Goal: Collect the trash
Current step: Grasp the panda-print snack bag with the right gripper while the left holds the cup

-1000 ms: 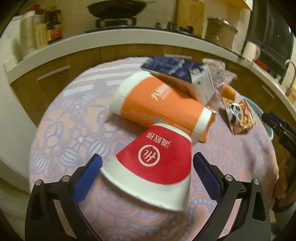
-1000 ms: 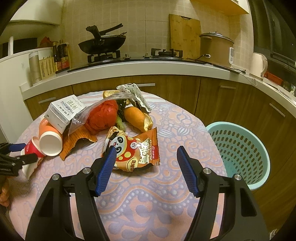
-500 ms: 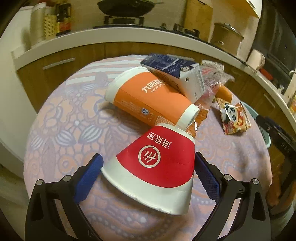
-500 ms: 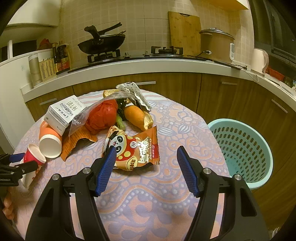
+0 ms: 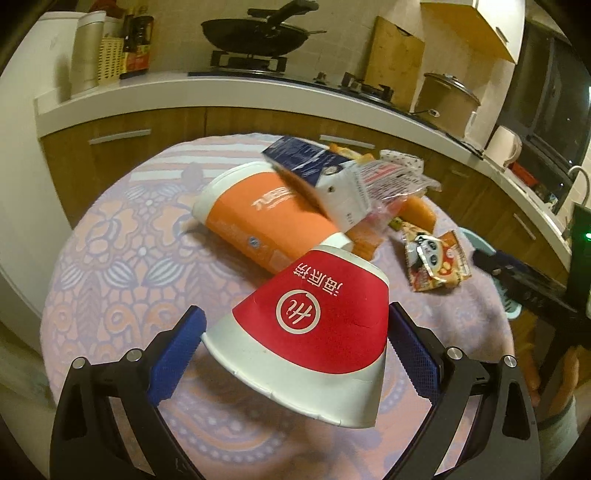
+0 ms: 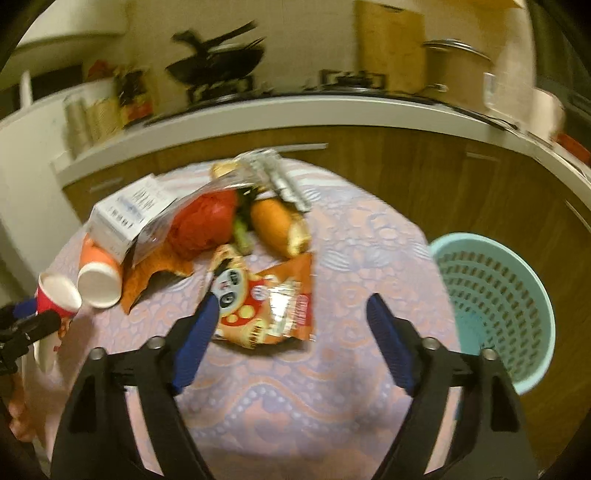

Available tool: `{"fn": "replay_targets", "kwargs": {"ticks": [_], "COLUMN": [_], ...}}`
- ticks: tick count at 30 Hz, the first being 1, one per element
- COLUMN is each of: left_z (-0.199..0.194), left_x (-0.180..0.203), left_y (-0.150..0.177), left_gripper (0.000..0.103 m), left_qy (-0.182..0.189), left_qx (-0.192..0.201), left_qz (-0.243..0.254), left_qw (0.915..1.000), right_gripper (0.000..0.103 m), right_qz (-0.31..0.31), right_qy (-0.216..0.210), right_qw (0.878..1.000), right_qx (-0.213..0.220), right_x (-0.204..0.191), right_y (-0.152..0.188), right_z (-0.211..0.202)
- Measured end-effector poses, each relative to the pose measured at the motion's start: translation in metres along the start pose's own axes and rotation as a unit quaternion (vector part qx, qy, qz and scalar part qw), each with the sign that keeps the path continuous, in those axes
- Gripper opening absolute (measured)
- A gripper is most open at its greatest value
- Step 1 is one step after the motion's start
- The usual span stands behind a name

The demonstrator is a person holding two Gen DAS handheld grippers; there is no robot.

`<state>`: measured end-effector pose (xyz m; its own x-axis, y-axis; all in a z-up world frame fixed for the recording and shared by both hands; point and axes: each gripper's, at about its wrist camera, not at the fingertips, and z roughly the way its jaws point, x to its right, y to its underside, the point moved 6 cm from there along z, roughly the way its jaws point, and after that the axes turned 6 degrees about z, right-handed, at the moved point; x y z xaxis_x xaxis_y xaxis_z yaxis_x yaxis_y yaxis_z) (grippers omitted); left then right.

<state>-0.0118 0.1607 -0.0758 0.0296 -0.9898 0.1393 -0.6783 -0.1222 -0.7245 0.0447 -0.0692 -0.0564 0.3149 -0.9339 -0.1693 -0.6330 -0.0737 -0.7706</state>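
My left gripper [image 5: 295, 332] is shut on a red and white paper cup [image 5: 314, 332], held sideways above the round table [image 5: 110, 258]. The cup also shows at the left of the right wrist view [image 6: 55, 295]. An orange cup [image 5: 266, 221] lies on its side with a blue and white carton [image 5: 317, 177] leaning on it. My right gripper [image 6: 291, 325] is open and empty, its fingers either side of a panda snack wrapper [image 6: 266, 302]. A red bag in clear plastic [image 6: 203, 225] and a bread roll [image 6: 277, 225] lie behind the wrapper.
A teal laundry-style basket [image 6: 495, 295] stands on the floor right of the table. A kitchen counter with a wok [image 5: 258, 33], a pot [image 5: 447, 96] and a cutting board [image 5: 395, 59] curves behind. My right gripper [image 5: 524, 280] shows at the right of the left wrist view.
My left gripper has lifted the red cup up and back from the orange cup. My right gripper has moved forward and down over the panda wrapper, blurring its view.
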Motion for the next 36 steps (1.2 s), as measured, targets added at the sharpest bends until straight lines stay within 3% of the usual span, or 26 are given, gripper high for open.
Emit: {"fn": "replay_targets", "kwargs": {"ticks": [7, 13, 19, 26, 29, 36], "left_z": [-0.001, 0.003, 0.011, 0.01, 0.009, 0.01], "left_x": [0.011, 0.015, 0.02, 0.03, 0.037, 0.066], "left_y": [-0.004, -0.004, -0.003, -0.002, -0.005, -0.021], "left_gripper": [0.094, 0.094, 0.094, 0.094, 0.094, 0.094], "left_qy": [0.004, 0.009, 0.013, 0.018, 0.021, 0.025], "left_qx": [0.005, 0.002, -0.003, -0.003, -0.003, 0.002], "left_qz": [0.012, 0.016, 0.016, 0.019, 0.024, 0.04], "left_qw": [0.9999, 0.9998, 0.9998, 0.9996, 0.9995, 0.9989], "right_gripper": [0.089, 0.089, 0.088, 0.055, 0.049, 0.046], "right_qz": [-0.04, -0.037, -0.029, -0.043, -0.032, -0.002], "right_qy": [-0.012, -0.004, -0.007, -0.011, -0.024, -0.041], "right_qw": [0.999, 0.997, 0.995, 0.995, 0.996, 0.999], "right_qx": [-0.026, -0.074, -0.094, -0.09, -0.077, -0.036], "right_x": [-0.028, -0.03, -0.028, -0.032, -0.027, 0.001], "right_y": [-0.003, 0.003, 0.006, 0.009, 0.008, -0.004], "right_z": [0.029, 0.056, 0.064, 0.057, 0.046, 0.005]}}
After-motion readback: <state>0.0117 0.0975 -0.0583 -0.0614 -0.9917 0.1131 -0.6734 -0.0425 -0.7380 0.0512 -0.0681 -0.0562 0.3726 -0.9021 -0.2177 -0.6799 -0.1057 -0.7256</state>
